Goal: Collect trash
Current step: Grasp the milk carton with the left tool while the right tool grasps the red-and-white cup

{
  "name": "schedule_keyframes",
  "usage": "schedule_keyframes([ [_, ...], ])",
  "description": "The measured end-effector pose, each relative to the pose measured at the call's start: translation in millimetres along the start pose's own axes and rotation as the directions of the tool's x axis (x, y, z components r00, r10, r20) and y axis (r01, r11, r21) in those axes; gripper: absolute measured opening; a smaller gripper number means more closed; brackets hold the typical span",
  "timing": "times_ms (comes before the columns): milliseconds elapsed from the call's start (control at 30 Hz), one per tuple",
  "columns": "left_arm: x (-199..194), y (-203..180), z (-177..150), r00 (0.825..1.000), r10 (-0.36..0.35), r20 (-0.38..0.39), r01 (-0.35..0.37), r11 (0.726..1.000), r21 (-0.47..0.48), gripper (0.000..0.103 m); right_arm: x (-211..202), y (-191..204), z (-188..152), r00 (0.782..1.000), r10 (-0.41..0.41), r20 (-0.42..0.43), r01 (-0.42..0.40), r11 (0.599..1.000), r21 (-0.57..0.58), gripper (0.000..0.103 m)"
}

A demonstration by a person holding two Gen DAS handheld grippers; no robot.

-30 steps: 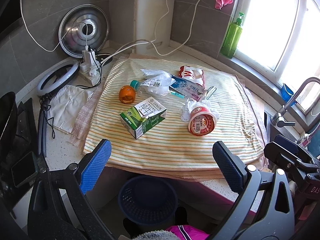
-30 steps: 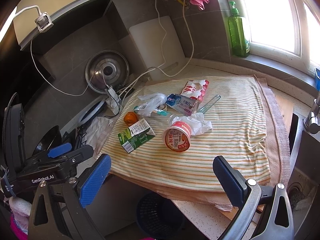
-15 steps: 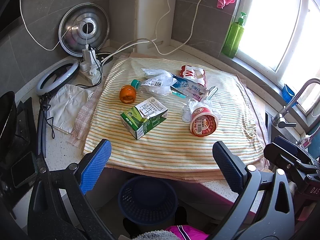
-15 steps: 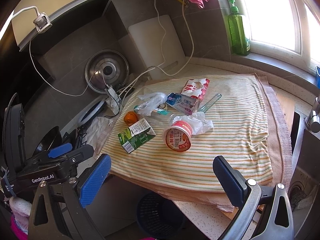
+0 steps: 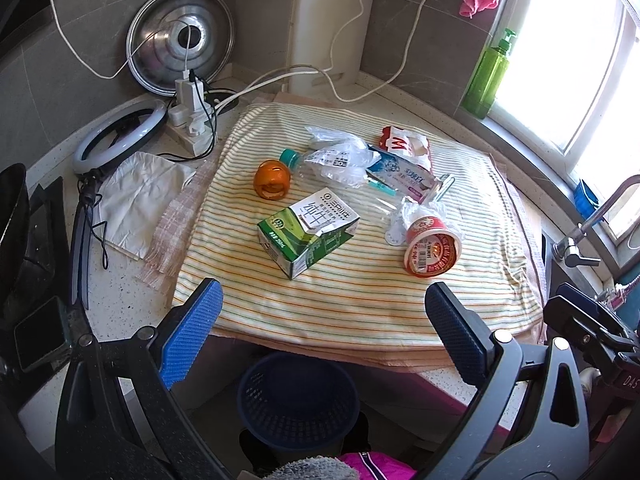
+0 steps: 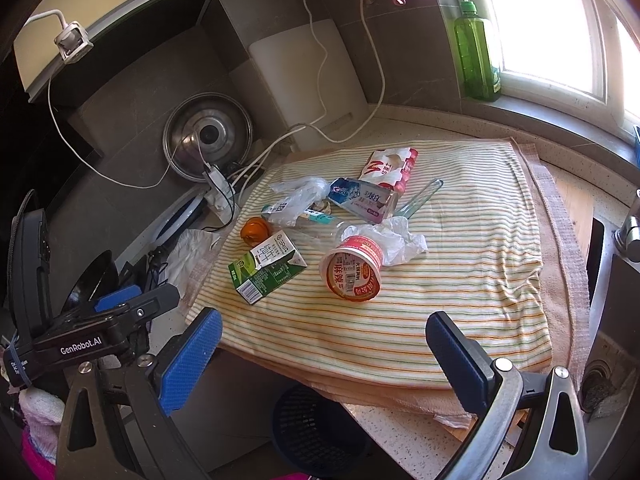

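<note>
The left wrist view looks straight down past the worktop (image 5: 120, 320) edge into a dark blue mesh basket (image 5: 298, 400) standing on the floor, directly below and between the fingers of the left gripper (image 5: 326, 332); the right wrist view catches only part of that basket (image 6: 320, 428), low and left of centre. The right wrist view alone shows the sink drain (image 6: 596, 384) at the far right and the left gripper's body, lettered GenRobot.AI, low on the left. The left wrist view alone shows a white cloth (image 5: 140, 196) and a ring light (image 5: 120, 136) off to the left of the striped cloth (image 5: 360, 292).

Both grippers are spread wide and grasp nothing. The right gripper (image 6: 326, 344) hangs over the near edge of the striped cloth (image 6: 460, 280), touching none of the trash.

The trash lies ahead of both grippers on the striped cloth. A green and white milk carton (image 5: 308, 230) lies on its side, nearest the left gripper and just ahead of its left finger. A red and white cup (image 6: 352, 270) lies tipped over with crumpled plastic (image 6: 400, 240) at its far side, ahead of the right gripper. Farther out are an orange round object (image 5: 272, 179), a crushed clear bottle with a teal cap (image 5: 332, 160), a toothpaste box (image 5: 400, 174) and a red and white wrapper (image 5: 406, 148).
</note>
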State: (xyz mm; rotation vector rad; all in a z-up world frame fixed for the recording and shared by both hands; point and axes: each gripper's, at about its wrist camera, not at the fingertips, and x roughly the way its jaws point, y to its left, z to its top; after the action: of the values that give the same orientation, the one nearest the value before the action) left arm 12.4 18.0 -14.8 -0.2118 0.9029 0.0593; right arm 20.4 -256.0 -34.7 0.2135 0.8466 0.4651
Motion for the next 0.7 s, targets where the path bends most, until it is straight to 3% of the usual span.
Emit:
schedule_keyframes([
  [133, 13, 17, 2, 1.0, 0.004, -0.02, -0.004, 1.0, -0.025, 0.103, 13, -5, 0, 1.0, -0.001, -0.02, 0.001, 1.0, 0.015, 0.103],
  [367, 49, 35, 11, 0.995, -0.049, -0.082, 0.048, 0.999, -0.014, 0.102, 38, -17, 3, 0.998, 0.016, -0.06, -0.013, 0.999, 0.043, 0.099],
  [500, 74, 29, 15, 0.993, -0.034, -0.115, 0.045, 0.995, 0.087, 0.1, 54, -23, 9, 0.996, 0.024, -0.084, -0.02, 0.999, 0.048, 0.091],
  [567, 90, 26, 20, 0.986, -0.057, -0.158, 0.077, 0.989, 0.125, 0.099, 63, -26, 11, 0.994, 0.024, -0.103, -0.02, 0.999, 0.042, 0.083],
  [700, 111, 15, 33, 0.982, -0.03, -0.185, 0.071, 0.973, 0.219, 0.099, 82, -32, 14, 0.989, 0.02, -0.146, -0.017, 1.0, 0.024, 0.072],
])
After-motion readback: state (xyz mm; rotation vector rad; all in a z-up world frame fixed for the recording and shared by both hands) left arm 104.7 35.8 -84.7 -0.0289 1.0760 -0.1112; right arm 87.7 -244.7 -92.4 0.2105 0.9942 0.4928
